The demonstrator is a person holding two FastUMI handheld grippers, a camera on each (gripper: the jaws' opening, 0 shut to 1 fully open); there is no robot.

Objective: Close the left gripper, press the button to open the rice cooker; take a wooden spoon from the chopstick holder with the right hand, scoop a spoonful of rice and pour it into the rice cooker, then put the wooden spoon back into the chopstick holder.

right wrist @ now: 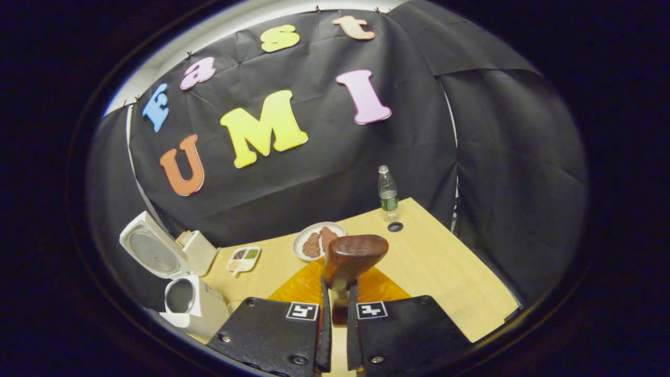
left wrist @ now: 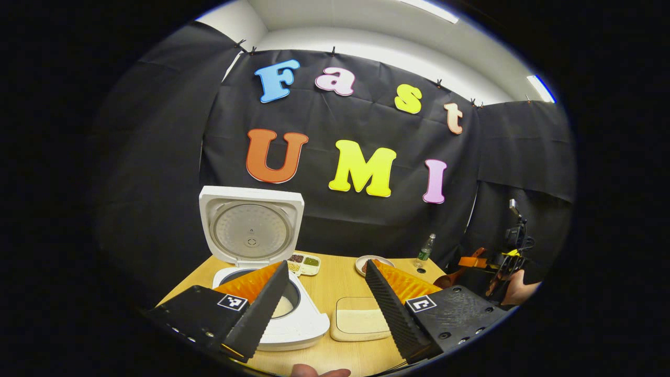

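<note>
Holding: cooker [left wrist: 272, 293] sits at the table's left with its lid [left wrist: 252, 231] tipped fully up and back, so the button step looks done.
Pot: the bowl [left wrist: 285, 305] shows a pale patch low inside; I cannot tell if that is poured rice or bare metal.
Left gripper [left wrist: 327, 309]: fingers spread wide, gripping nothing, hovering just above and in front of the cooker.
Middle of table: a small divided dish [left wrist: 304, 263], a pale board [left wrist: 360, 319], then a plate [right wrist: 319, 240] with brown pieces.
Spoon [right wrist: 352, 259]: pinched by its handle between the pressed-together fingers of the right gripper [right wrist: 335, 324], held over the table's right half, well apart from the cooker.
Spoon axis: handle runs straight out along the fingers, the dark bowl end pointing forward and up, away from the hand; the bowl's contents are hidden from here.
Right edge: a bottle [right wrist: 387, 189] stands at the far corner.
Done: lid open, spoon taken.
Left: whether scooping and pouring are done I cannot tell; returning the spoon remains.
</note>
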